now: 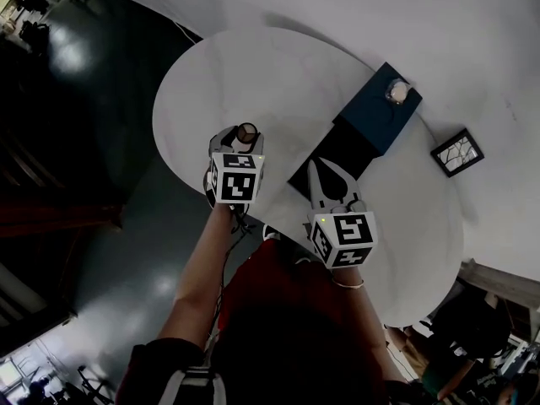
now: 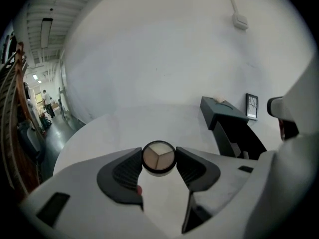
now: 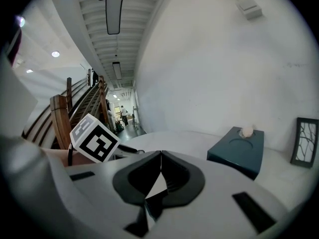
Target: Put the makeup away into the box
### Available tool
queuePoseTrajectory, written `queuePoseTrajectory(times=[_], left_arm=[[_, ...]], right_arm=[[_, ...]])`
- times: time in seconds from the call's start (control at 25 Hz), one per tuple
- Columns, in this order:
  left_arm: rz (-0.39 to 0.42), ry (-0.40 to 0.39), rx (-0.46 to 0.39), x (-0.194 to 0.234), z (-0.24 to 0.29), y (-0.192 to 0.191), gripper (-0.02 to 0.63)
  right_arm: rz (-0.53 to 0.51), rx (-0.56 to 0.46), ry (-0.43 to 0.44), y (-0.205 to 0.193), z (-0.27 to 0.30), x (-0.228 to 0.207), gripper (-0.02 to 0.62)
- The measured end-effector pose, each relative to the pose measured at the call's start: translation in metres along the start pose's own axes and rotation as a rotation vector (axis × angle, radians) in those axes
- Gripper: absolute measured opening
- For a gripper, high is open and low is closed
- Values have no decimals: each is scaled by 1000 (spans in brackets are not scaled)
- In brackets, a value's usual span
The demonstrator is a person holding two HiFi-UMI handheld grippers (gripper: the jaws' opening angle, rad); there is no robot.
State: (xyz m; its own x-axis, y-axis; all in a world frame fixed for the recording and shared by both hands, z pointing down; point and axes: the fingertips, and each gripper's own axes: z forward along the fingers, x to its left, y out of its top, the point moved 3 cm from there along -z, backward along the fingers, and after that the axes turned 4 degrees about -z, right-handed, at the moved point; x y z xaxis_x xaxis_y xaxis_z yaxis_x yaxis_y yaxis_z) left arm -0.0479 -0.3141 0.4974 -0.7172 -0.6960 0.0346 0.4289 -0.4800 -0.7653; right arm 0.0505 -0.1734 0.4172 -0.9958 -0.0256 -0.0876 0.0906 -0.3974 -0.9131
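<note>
Plastic by the look of it, so the round eyeshadow compact should be light, stiff, a bit slippery; left gripper pinches its rim, well short of the box, right gripper closed on nothing.

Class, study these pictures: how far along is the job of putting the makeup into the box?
Done: nothing shows as packed yet. In hand: the left hand-held gripper clamps a round eyeshadow compact, short of the box; the right hand-held gripper is shut, empty. Left: placing the compact in the box; a small pale item sits on its top.
</note>
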Motion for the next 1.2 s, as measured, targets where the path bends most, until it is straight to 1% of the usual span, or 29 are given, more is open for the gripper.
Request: queuePoseTrajectory(times=[0.36,0.6,0.92,1.08,1.2], left_arm=[[67,-71,-73,-48,-16,30,235],[116,-147,-98,-92,-28,44,235],[191,-265,-100,-164,-28,54,235],[230,-324,-62,-199,-15,49,235],[258,-349,-27,-220,0,43,235]], right_arm=[[27,-22,-60,-7,-28,-18,14],[44,-46,-123,-10,-52,-39,14],[87,-54,-209,-22,-88,-75,14],[113,-53,-259,-32,-108,-92,14],[127,-53,-285,-37,-120,-103,14]])
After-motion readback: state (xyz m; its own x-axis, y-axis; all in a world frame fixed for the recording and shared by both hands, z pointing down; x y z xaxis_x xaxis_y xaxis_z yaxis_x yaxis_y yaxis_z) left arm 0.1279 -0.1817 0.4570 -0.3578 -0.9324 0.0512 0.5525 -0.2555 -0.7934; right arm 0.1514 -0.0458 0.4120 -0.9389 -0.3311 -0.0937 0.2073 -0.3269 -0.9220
